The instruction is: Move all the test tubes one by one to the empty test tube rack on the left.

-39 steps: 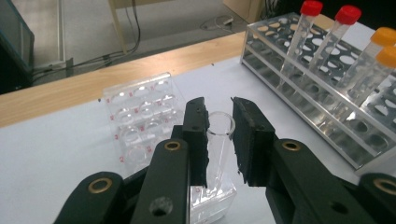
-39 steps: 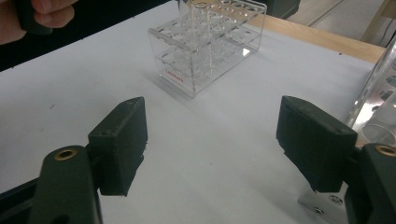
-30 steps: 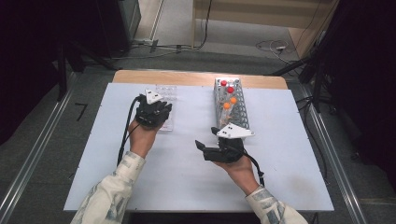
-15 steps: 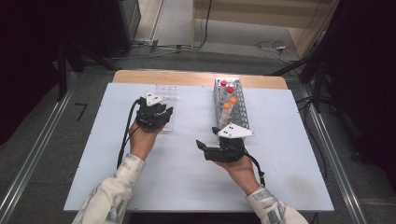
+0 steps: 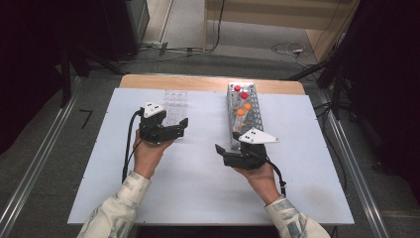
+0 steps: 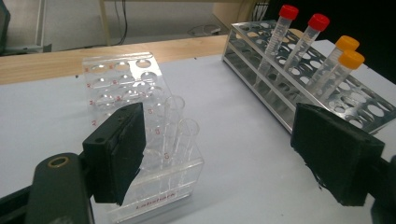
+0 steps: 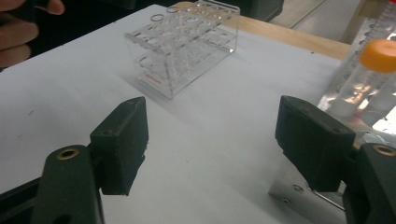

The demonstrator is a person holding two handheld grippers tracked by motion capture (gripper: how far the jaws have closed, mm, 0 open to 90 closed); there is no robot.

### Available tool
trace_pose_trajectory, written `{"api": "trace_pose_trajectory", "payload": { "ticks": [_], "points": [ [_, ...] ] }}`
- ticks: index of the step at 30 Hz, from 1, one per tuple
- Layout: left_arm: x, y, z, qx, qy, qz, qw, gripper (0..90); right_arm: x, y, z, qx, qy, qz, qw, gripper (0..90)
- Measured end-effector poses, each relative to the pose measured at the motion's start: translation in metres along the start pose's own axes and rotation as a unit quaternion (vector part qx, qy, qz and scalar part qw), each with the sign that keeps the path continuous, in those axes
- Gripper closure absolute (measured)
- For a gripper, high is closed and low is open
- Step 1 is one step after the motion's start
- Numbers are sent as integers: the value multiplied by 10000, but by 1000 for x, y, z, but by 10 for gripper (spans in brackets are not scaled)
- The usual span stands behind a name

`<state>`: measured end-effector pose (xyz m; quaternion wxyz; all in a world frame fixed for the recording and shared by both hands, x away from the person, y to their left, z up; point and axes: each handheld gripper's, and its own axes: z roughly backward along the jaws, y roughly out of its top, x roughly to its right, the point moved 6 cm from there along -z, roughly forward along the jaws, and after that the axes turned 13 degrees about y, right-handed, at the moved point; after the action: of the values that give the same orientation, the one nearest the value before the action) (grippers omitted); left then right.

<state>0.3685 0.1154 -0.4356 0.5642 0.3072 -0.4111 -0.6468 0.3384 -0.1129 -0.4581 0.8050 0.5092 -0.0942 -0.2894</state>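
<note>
High view. A white rectangular table (image 5: 198, 193) with a wooden far edge is filling mid-frame. The left gripper (image 5: 171, 130), matte black with a grey three-cornered plate, is sitting left of centre with its jaws spread wide, holding nothing, just at the near end of a clear acrylic tube rack (image 5: 174, 105). The right gripper (image 5: 225, 151) is resting right of centre, jaws likewise parted and empty, beside the near end of a perforated metal tube rack (image 5: 246, 111) carrying two red-capped tubes (image 5: 240, 91) and two orange-capped tubes (image 5: 243, 109). Compared with a second ago, the left gripper is sitting nearer the person and turned toward frame right; the right one is barely displaced.

Left gripper view. Two blocky black rubber-faced jaws are standing far apart. The acrylic rack (image 6: 140, 116), transparent with red numerals, is lying behind the left jaw, with two open glass tubes (image 6: 180, 126) standing in its near corner. The metal rack (image 6: 299, 88) is running across the upper right.

Right gripper view. The jaws are standing apart over bare tabletop. The acrylic rack (image 7: 184, 44) is occupying top centre; an orange-capped tube (image 7: 369, 77) is showing at the right edge.
</note>
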Motion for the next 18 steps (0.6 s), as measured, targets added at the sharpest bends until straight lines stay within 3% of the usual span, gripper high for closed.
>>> {"api": "trace_pose_trajectory", "payload": {
  "ticks": [5, 10, 13, 18],
  "points": [
    [-5, -10, 6, -59, -15, 82, 9999, 186, 12, 0, 5, 100, -152, -167, 9997, 247],
    [-9, -23, 7, -197, 144, -20, 9997, 163, 26, -1, 6, 147, -374, -277, 9988, 254],
    [-9, -26, 8, -270, 163, -76, 9995, 120, 35, -2, 4, 123, -493, -348, 9981, 253],
    [-4, -30, 10, -232, 113, -83, 9996, 123, 49, -1, -1, 167, -717, -422, 9964, 262]
  ]
}}
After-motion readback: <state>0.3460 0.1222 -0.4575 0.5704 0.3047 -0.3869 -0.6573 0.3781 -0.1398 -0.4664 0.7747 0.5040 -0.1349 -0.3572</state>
